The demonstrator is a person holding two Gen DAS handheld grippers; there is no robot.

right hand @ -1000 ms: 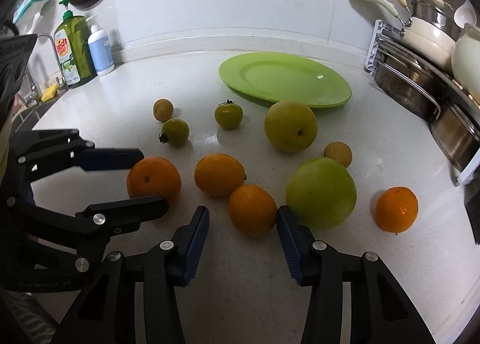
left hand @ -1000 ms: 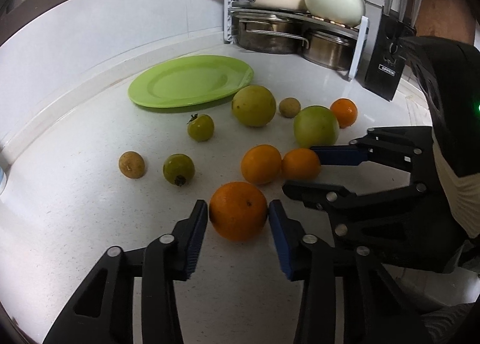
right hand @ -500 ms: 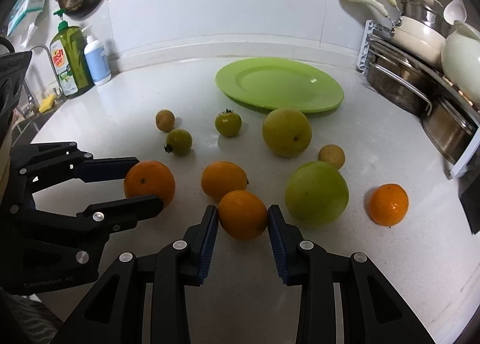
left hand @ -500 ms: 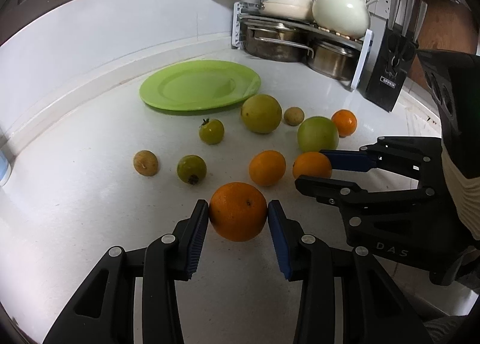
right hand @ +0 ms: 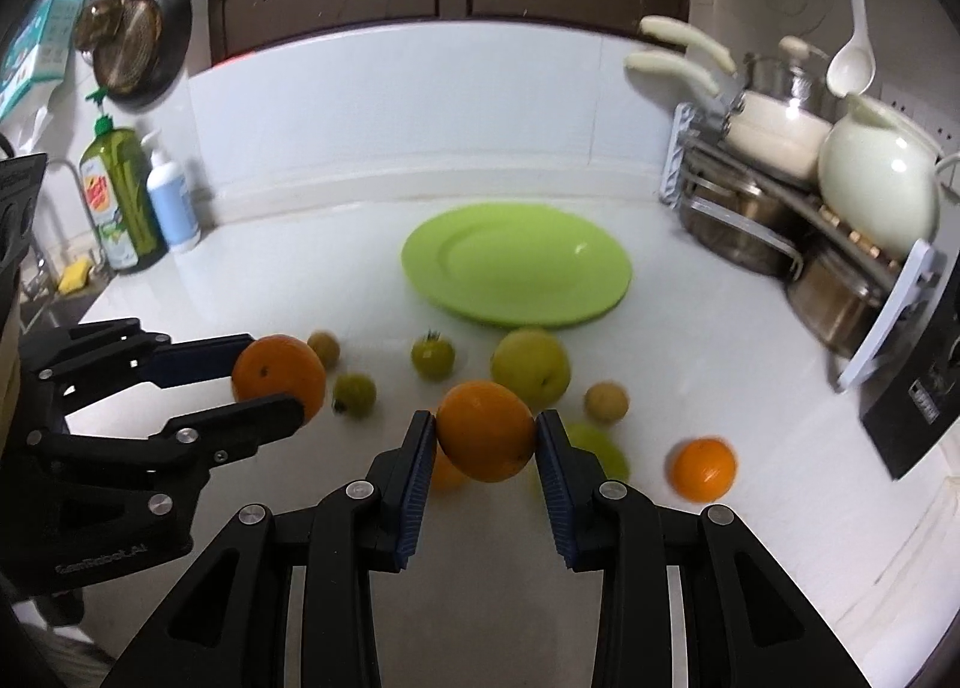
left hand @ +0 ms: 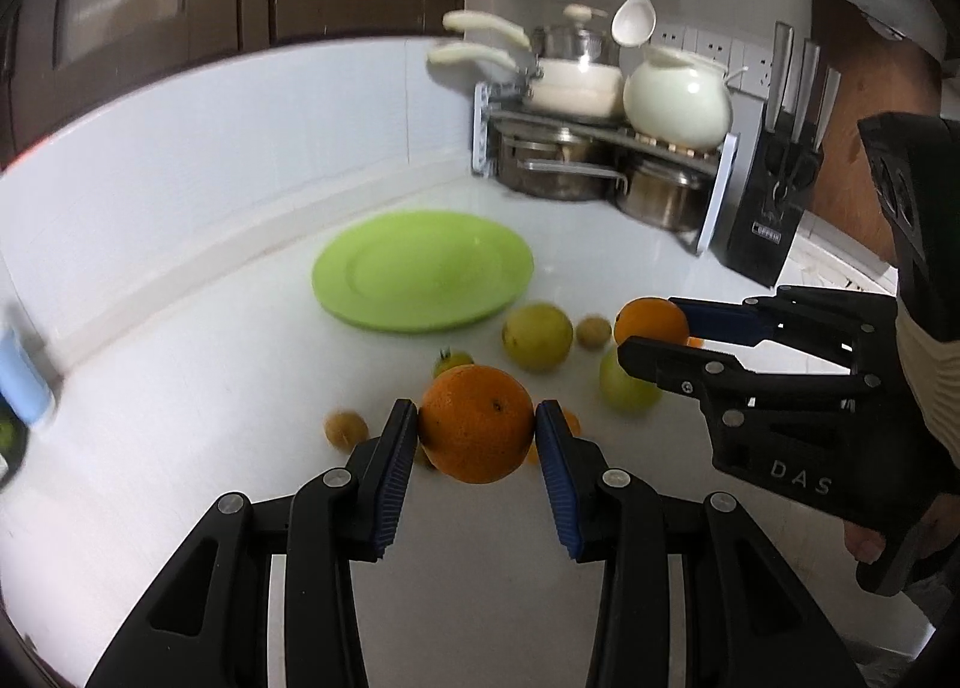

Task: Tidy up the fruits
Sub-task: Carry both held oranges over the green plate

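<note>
My left gripper (left hand: 476,425) is shut on an orange (left hand: 477,424) and holds it above the white counter. My right gripper (right hand: 485,431) is shut on another orange (right hand: 486,431), also lifted. Each gripper shows in the other's view: the right one (left hand: 654,328) at the right, the left one (right hand: 270,382) at the left. An empty green plate (left hand: 423,268) (right hand: 516,265) lies beyond the fruit. On the counter remain a yellow-green apple (right hand: 530,365), a green tomato (right hand: 432,356), a large green fruit (left hand: 627,388), small brown fruits (left hand: 346,427) and an orange (right hand: 703,468).
A rack of pots (left hand: 600,147) and a knife block (left hand: 771,208) stand at the back right. Soap bottles (right hand: 126,196) and a sink edge are at the left. A white backsplash wall runs behind the plate.
Both grippers have lifted their oranges off the counter and risen, tilting to look toward the plate. The rest of the fruit has stayed in place.
</note>
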